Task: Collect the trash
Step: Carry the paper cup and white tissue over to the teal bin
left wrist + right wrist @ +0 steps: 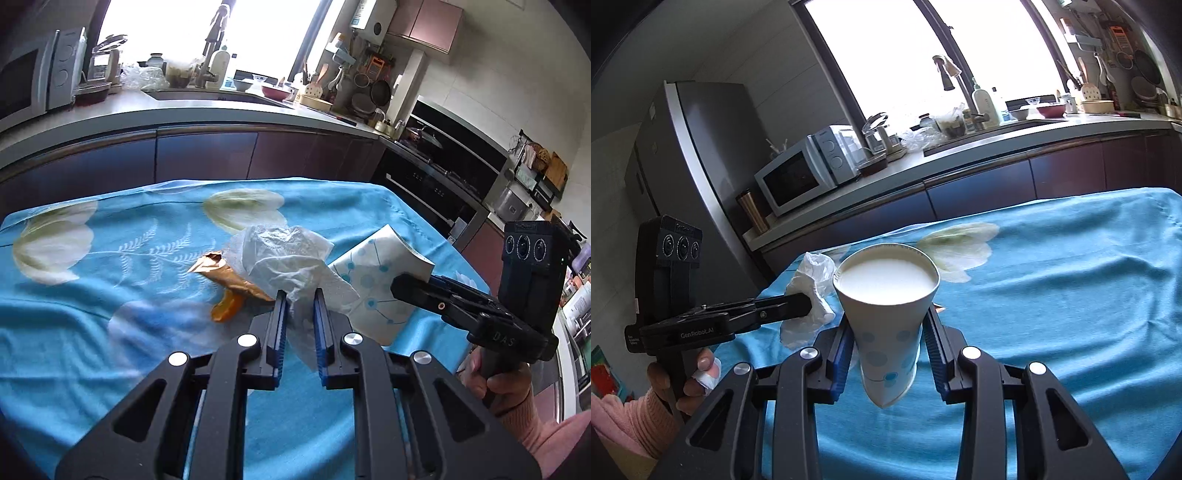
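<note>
both grippers are already carrying trash, so the step in hand is, by my reading, the lift-and-carry part of collecting. the left gripper (299,295) is pinching a crumpled white tissue (284,258) between narrow jaws; the tissue is bunching out past the fingertips and hanging a little below them, clear of the blue tablecloth (110,332). the right gripper (888,332) is clamping a paper cup (886,314) at a middling width, its pads pressing on the cup's lower sides so that the wall is creasing inward. the cup is standing roughly upright in the right wrist view, mouth toward the camera, its inside looking white; whether that is liquid or just the bare lining i cannot tell.

two pieces are lying on the cloth, just behind the tissue in the left wrist view: a brown wrapper (225,277) and an orange peel (225,308), touching each other and well outside both pairs of jaws.

no bin or bag is showing in either view, so the next move is probably calling for finding that container and carrying both items over it. it is asking for a steady, level right hand in case the cup is holding something, and a grip on the tissue firm enough that the loose tail is not slipping out.
</note>
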A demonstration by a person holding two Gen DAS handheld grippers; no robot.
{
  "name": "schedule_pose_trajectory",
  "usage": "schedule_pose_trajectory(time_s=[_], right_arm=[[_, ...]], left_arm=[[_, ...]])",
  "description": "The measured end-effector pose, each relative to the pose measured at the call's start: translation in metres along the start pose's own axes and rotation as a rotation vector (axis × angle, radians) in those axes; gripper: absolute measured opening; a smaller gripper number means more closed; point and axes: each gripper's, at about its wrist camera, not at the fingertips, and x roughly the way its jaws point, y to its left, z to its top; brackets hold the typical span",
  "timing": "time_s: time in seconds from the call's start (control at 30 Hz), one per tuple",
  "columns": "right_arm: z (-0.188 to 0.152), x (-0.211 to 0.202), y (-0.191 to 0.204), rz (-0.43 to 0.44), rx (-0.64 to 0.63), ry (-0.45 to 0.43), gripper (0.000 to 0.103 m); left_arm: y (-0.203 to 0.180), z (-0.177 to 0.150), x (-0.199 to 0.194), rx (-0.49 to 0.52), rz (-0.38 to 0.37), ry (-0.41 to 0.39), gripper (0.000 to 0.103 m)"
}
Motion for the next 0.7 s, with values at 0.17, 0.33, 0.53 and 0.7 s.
schedule_pose_trajectory(time_s=[0.17, 0.33, 0.53, 0.7], right_arm=[[-0.005, 0.028, 0.042, 0.090, -0.047, 0.046, 0.035], [-0.011, 0.056, 0.080, 0.170, -0.073, 0.090, 0.035], [-0.012, 0.089, 0.130, 0.256, -0.129, 0.145, 0.035], [-0.008, 0.117, 0.177, 0.335, -0.193, 0.184, 0.035]], left_arm=[[0.034, -0.028, -0.049, -0.072, 0.057, -0.037, 0.014], [0.067, -0.059, -0.092, -0.144, 0.109, -0.054, 0.014], [0.102, -0.092, -0.140, -0.219, 0.193, -0.099, 0.015], [0.135, -0.115, -0.185, -0.282, 0.285, -0.147, 0.015]])
